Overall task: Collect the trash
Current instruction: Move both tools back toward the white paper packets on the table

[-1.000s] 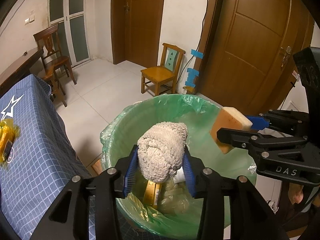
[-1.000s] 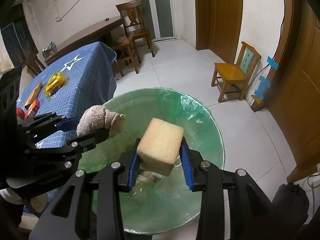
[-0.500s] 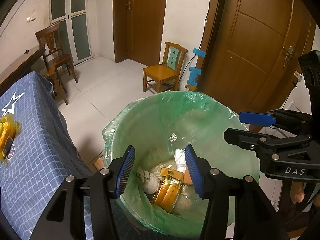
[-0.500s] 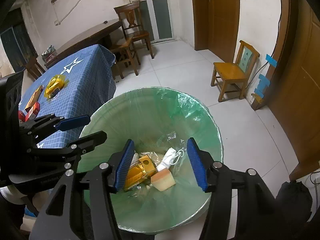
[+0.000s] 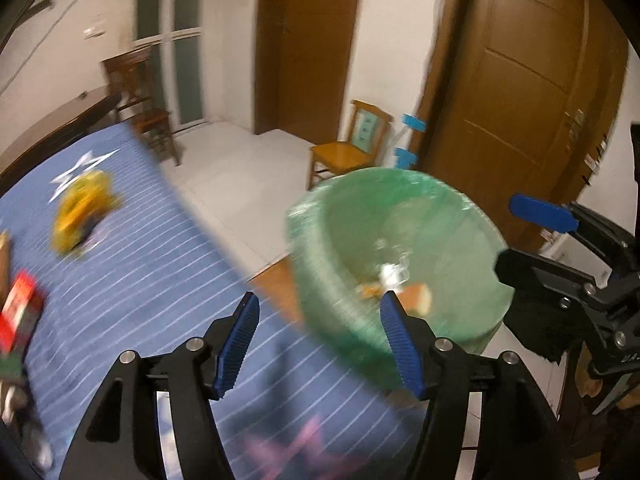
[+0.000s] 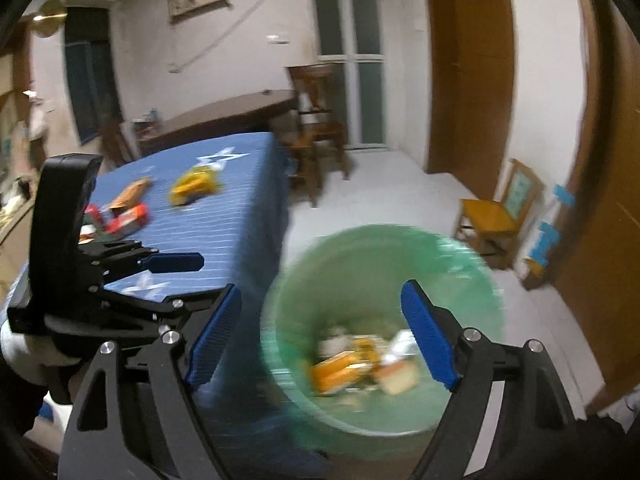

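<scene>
A bin lined with a green bag [image 5: 360, 208] [image 6: 380, 232] stands on the floor beside the blue-clothed table [image 5: 160, 260] [image 6: 240, 216]. Inside it lie a sponge [image 5: 418, 298] [image 6: 396, 376] and orange packets [image 6: 340, 372], all blurred. On the table lie a yellow packet [image 5: 82, 210] [image 6: 194, 188], a red packet [image 5: 18, 312] [image 6: 128, 216] and a brown one [image 6: 130, 194]. My left gripper [image 5: 320, 320] [image 6: 196, 276] hangs over the table's edge, jaws opening, nothing between them. My right gripper [image 6: 322, 300] [image 5: 520, 240] hangs over the bin's left rim, jaws opening and empty.
A small light wooden chair [image 5: 352, 152] [image 6: 496, 212] stands by the wall past the bin, next to brown doors [image 5: 520, 100]. A dark chair [image 5: 140, 108] [image 6: 320, 128] and a long dark table [image 6: 224, 112] stand beyond the blue table. White floor tiles lie between.
The left gripper let a rolled towel drop and the right let the sponge drop into the bin. Both sets of jaws widened, and both grippers swung left toward the table.
</scene>
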`<state>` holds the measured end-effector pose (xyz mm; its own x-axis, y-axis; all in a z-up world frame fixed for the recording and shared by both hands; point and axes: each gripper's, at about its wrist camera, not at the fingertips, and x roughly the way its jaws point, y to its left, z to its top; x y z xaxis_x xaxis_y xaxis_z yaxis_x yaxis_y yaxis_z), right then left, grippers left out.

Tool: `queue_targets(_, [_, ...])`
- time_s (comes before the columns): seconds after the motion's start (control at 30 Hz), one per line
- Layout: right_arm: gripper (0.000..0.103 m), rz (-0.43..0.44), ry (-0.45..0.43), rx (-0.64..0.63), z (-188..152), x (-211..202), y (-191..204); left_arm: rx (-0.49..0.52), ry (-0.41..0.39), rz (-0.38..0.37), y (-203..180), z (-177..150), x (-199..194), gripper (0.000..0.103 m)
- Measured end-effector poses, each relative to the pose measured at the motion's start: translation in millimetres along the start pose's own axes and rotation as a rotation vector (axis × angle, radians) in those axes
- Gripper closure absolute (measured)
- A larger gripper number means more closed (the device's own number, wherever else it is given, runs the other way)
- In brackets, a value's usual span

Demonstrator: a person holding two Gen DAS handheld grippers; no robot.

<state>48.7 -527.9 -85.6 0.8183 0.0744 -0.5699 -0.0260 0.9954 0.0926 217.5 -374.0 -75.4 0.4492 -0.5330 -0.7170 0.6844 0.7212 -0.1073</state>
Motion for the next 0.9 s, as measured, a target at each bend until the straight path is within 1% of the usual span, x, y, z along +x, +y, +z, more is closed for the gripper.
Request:
queue_targets(0.07, [0.025, 0.051, -0.004, -0.024, -1, 2, 22, -0.048, -0.017, 0.034, 27, -15, -25, 0.039])
queue_targets(0.1, [0.025, 0.075, -0.004, -0.036, 0, 5, 33, -0.089, -0.03, 0.056, 49, -26, -42, 0.038])
queue_targets(0.2, [0.024, 0.132, 0.007, -0.068, 1, 13, 64, -0.17, -0.061, 0.123, 96, -48, -82, 0.038])
queue_targets(0.23, [0.024, 0.152, 0.016, -0.081, 1, 18, 75, -0.191, -0.07, 0.133, 106, -53, -92, 0.037])
queue_targets(0.3, [0.024, 0.18, 0.026, -0.106, 1, 23, 96, -0.258, -0.095, 0.164, 137, -67, -118, 0.033])
queue_targets(0.37, [0.024, 0.213, 0.037, -0.129, 1, 27, 116, -0.319, -0.1, 0.2, 168, -83, -136, 0.033])
queue_targets(0.4, [0.024, 0.224, 0.039, -0.14, 1, 27, 125, -0.349, -0.095, 0.209, 180, -89, -143, 0.032])
queue_targets(0.47, [0.024, 0.242, 0.041, -0.159, 2, 27, 139, -0.405, -0.084, 0.198, 205, -106, -154, 0.032])
queue_targets(0.53, [0.024, 0.259, 0.046, -0.175, 4, 29, 154, -0.435, -0.081, 0.191, 221, -123, -167, 0.032])
queue_targets(0.57, [0.024, 0.266, 0.049, -0.18, 4, 29, 160, -0.432, -0.085, 0.185, 226, -131, -176, 0.032])
queue_targets(0.6, [0.023, 0.275, 0.051, -0.188, 5, 30, 166, -0.431, -0.083, 0.191, 227, -138, -181, 0.032])
queue_targets(0.67, [0.022, 0.287, 0.057, -0.204, 4, 32, 178, -0.444, -0.079, 0.214, 233, -152, -193, 0.028])
queue_targets(0.77, [0.022, 0.321, 0.082, -0.231, 3, 40, 201, -0.505, -0.095, 0.222, 254, -180, -219, 0.028])
queue_targets(0.9, [0.022, 0.37, 0.109, -0.292, -1, 48, 235, -0.556, -0.114, 0.203, 272, -213, -248, 0.026])
